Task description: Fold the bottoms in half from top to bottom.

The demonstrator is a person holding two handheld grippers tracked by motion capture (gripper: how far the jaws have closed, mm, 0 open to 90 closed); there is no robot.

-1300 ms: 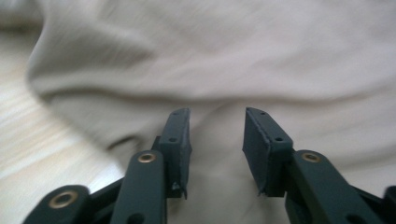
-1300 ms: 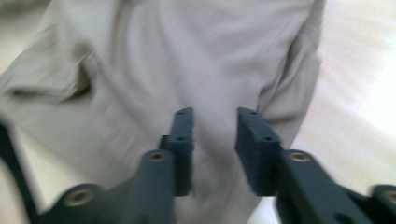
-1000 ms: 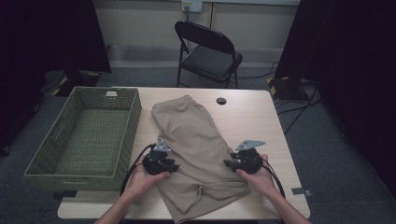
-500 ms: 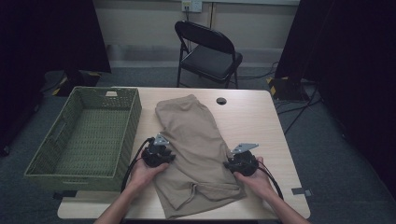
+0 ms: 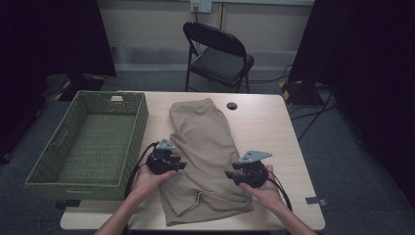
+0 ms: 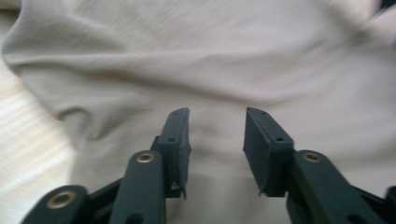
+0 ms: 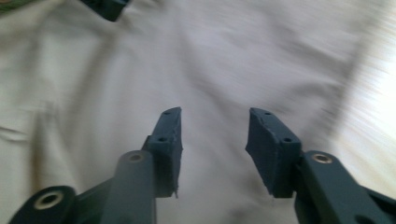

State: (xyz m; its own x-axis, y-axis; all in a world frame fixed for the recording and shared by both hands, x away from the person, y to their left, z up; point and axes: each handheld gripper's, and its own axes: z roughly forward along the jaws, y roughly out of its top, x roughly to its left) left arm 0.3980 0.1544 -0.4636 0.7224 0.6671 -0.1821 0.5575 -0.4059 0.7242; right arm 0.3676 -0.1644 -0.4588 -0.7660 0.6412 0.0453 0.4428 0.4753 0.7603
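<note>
A tan garment point(image 5: 203, 142) lies folded lengthwise down the middle of the wooden table point(image 5: 274, 132), its near end close to the front edge. My left gripper point(image 5: 182, 165) hovers over the garment's left edge, pointing right. My right gripper point(image 5: 228, 175) hovers over its right edge, pointing left. Both have just been opening. In the left gripper view the left gripper point(image 6: 217, 114) has its jaws apart above the cloth point(image 6: 210, 56), with nothing between the pads. In the right gripper view the right gripper point(image 7: 214, 114) also stands open over blurred fabric point(image 7: 243, 56).
A green woven basket point(image 5: 142, 122) stands on the left part of the table, right beside the garment. A small black round cap point(image 5: 232, 105) sits near the table's far edge. Behind the table stands a black folding chair point(image 5: 220, 54).
The garment's near end, which spread wide to the front edge, now lies narrower and further in. Both grippers have lifted slightly off the cloth with their jaws wider.
</note>
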